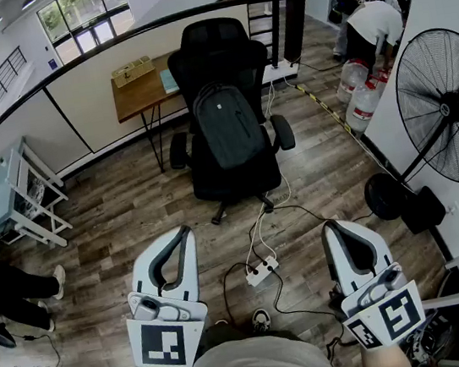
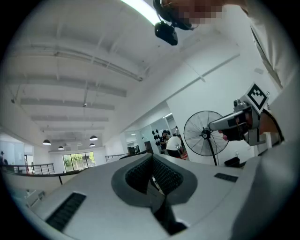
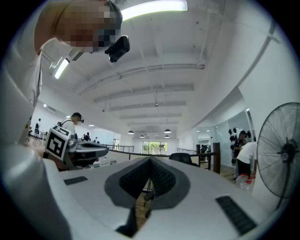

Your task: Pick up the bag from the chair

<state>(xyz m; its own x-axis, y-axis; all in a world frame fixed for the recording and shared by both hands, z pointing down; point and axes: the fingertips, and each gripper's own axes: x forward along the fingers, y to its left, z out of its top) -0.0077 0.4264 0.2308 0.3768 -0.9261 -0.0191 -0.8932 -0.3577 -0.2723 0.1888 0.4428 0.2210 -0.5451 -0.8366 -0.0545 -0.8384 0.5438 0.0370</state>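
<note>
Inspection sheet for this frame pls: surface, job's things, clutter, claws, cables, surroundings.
surface: wood floor, bare planks between the person and the chair.
job's things: black bag stands upright on the black chair, leaning on its backrest.
clutter: box on the desk; water jugs far right.
claws: left claw and right claw both shut, empty, well short of the chair.
cables: power strip with cords on the floor in front of the chair.
surroundings: fan at right, railing behind, a person bending near the jugs.

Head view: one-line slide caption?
Left gripper and right gripper, shut and empty, face the backpack leaning on the black office chair.
</note>
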